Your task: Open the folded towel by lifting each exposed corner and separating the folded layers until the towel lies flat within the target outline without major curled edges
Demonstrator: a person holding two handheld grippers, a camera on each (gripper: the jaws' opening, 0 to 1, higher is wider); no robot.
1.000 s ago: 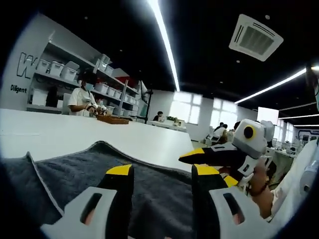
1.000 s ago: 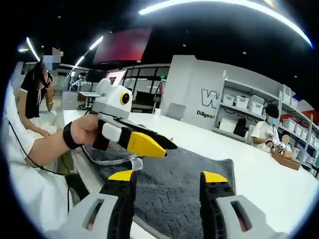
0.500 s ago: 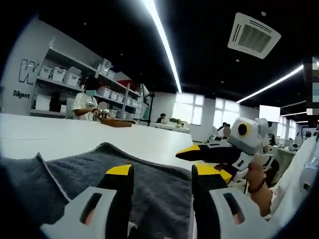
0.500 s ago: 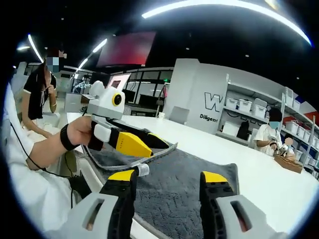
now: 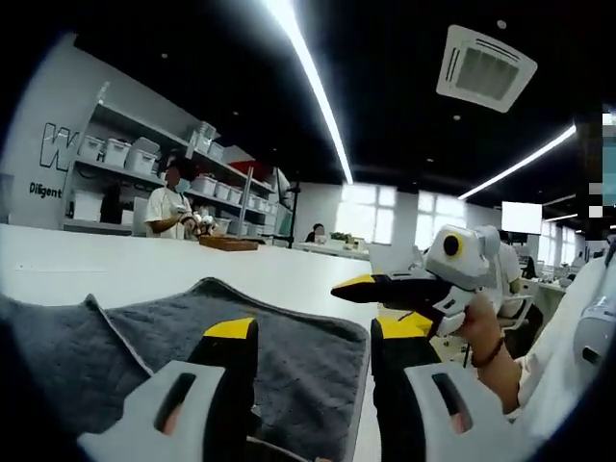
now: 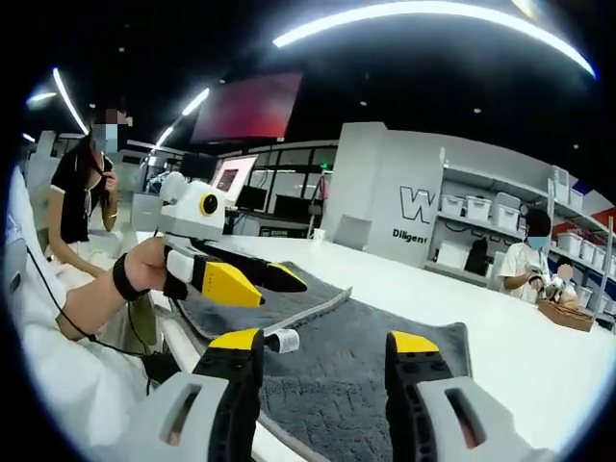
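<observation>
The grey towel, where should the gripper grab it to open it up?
Probably the raised corner of the grey towel, where its pale hem lifts off the layer below. Come in low from the left gripper's side, sliding one jaw under that lifted edge.

Grey towel [image 6: 385,337] (corner lifted) on white table [image 6: 520,361]

Both grippers raised, jaws parted

The left gripper [image 5: 303,339] stands with yellow-tipped jaws apart, nothing between them; so does the right gripper [image 6: 327,346]. A hand [image 6: 149,272] with a dark wristband grips the left one's handle.
</observation>
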